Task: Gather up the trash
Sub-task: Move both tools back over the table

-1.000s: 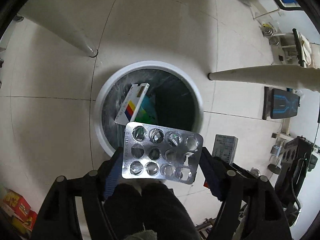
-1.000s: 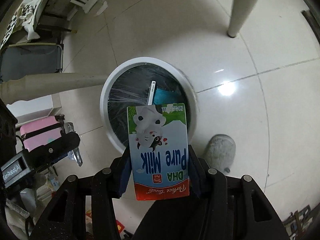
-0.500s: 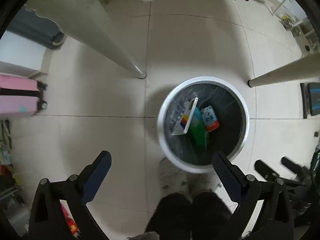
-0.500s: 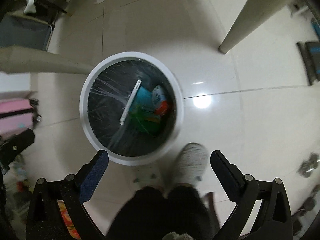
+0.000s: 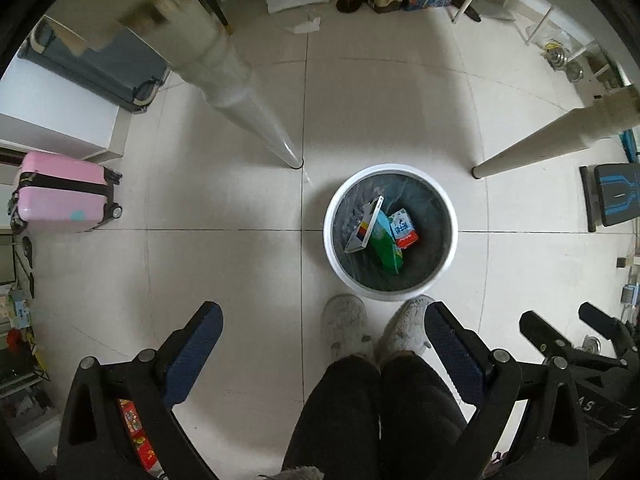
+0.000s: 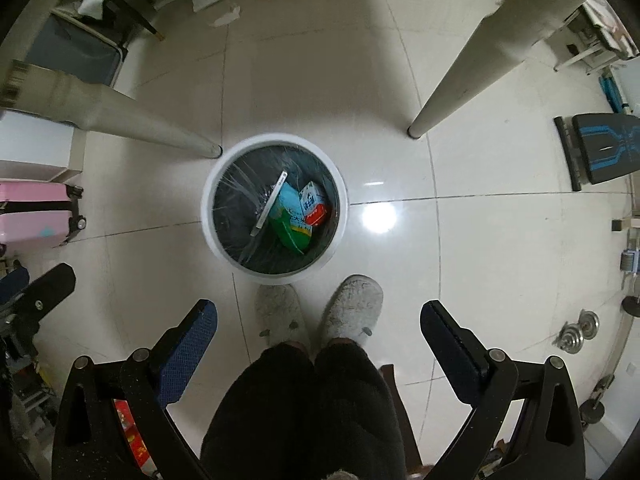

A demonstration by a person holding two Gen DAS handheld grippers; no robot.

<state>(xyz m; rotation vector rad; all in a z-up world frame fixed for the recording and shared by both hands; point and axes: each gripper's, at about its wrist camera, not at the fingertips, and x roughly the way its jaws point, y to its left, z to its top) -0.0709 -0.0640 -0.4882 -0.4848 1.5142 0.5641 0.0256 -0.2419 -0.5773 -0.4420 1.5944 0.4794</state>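
Observation:
A round white trash bin [image 5: 330, 248] with a dark liner stands on the tiled floor; it also shows in the right wrist view [image 6: 209, 236]. Inside lie a milk carton [image 5: 404, 229] [image 6: 314, 203], a green packet [image 5: 385, 246] [image 6: 291, 220] and a flat white box [image 5: 365, 226] [image 6: 270, 205]. My left gripper [image 5: 322, 312] is open and empty, high above the floor, with the bin ahead to the right. My right gripper [image 6: 318, 310] is open and empty, high above the bin's near side.
The person's grey slippers [image 5: 344, 326] [image 6: 352, 310] stand just before the bin. Two pale table legs [image 5: 248, 120] [image 5: 532, 146] rise behind it. A pink suitcase [image 5: 60, 192] lies at the left; a black bench [image 6: 600, 148] stands at the right.
Both grippers have opened and risen well above the bin. The blister pack has left the left gripper and the milk carton has left the right; the carton now lies in the bin.

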